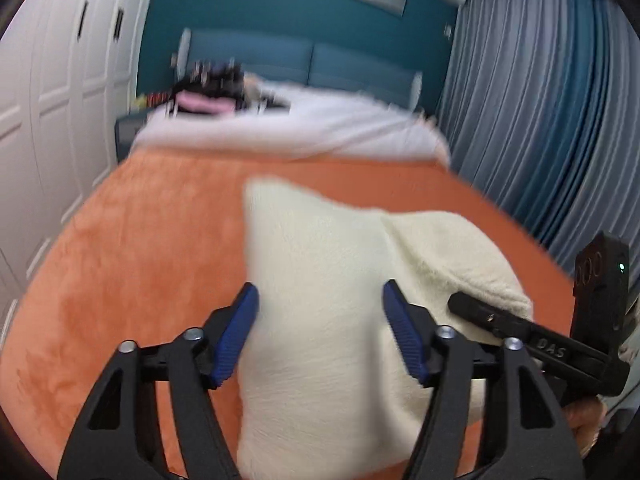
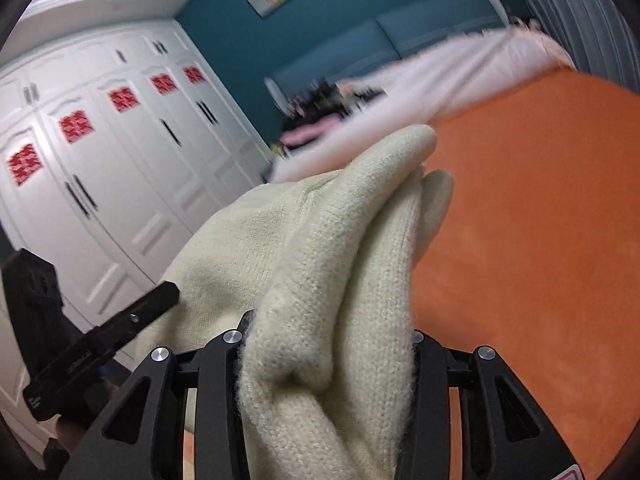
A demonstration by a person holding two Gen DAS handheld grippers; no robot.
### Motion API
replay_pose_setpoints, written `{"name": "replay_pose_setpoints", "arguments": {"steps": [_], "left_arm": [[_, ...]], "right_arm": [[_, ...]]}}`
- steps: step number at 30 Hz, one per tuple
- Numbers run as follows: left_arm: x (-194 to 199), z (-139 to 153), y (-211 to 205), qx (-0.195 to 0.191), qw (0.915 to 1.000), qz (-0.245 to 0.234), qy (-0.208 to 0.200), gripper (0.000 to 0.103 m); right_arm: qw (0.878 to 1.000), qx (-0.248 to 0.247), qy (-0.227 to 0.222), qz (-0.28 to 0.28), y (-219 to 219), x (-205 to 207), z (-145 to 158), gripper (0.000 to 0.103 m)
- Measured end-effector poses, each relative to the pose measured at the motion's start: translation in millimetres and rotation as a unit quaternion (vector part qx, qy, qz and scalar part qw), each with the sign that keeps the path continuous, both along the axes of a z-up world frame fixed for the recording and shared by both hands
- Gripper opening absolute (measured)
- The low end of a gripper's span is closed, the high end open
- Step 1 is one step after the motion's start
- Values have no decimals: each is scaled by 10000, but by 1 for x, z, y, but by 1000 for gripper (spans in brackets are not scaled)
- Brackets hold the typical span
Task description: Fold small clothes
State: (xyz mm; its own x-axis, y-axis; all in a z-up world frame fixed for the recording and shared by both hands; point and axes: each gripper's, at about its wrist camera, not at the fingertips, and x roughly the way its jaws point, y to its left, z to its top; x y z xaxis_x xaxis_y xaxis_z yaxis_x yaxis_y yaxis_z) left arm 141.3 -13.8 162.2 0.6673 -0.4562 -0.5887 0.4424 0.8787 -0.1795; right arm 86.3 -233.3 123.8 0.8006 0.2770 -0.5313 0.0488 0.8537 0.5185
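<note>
The left gripper hangs with its jaws spread wide apart. The right gripper has its jaws clamped on the cream knit garment

Left gripper: matte black linkage arms with triangular cut-outs, four silver pivot screws, and ribbed blue pads on both fingers. Right gripper: same black frame, same silver screws. Over on the left wrist view's right edge, pale lettering on a black bar and a small green light.
</note>
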Motion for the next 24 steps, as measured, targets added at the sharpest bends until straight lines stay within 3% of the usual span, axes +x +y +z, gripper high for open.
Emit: {"name": "replay_pose_setpoints", "arguments": {"steps": [2,3,4,5,6,8,9,14,17,20,22,24], "left_arm": [[12,-54,-6,397,9972,122,625,57],[15,-77,-3,417,9934,182,1049,57],[14,-89,2,279,9914,202,1261,58],[9,-94,11,36,9905,208,1360,62],[5,-97,15,27,9900,286,1382,64],[-1,-99,16,200,9889,346,1432,66],[-3,-99,15,241,9885,337,1453,67],[3,-99,1,432,9855,320,1608,74],[14,-104,-4,463,9835,320,1717,74],[25,-113,-7,414,9792,368,1954,82],[30,-118,-9,421,9762,341,2099,82],[30,-119,-11,466,9757,332,2113,81]], "right_arm": [[9947,-40,1022,-71,-1,16,-71,39],[9880,-137,1532,-150,0,18,-102,46],[9851,-337,1631,-422,-2,11,-117,47],[9885,-176,1418,-503,-9,-2,-123,48],[9888,196,1386,-511,-19,-9,-128,51],[9835,1040,1356,-597,-39,-20,-135,59],[9819,1164,1364,-617,-43,-22,-135,60],[9835,841,1545,-429,-36,-8,-133,65],[9799,1063,1633,-420,-40,2,-142,66],[9744,1359,1750,-392,-44,12,-152,66],[9722,1374,1861,-371,-45,21,-156,62],[9748,1155,1878,-328,-42,30,-152,48]]}}
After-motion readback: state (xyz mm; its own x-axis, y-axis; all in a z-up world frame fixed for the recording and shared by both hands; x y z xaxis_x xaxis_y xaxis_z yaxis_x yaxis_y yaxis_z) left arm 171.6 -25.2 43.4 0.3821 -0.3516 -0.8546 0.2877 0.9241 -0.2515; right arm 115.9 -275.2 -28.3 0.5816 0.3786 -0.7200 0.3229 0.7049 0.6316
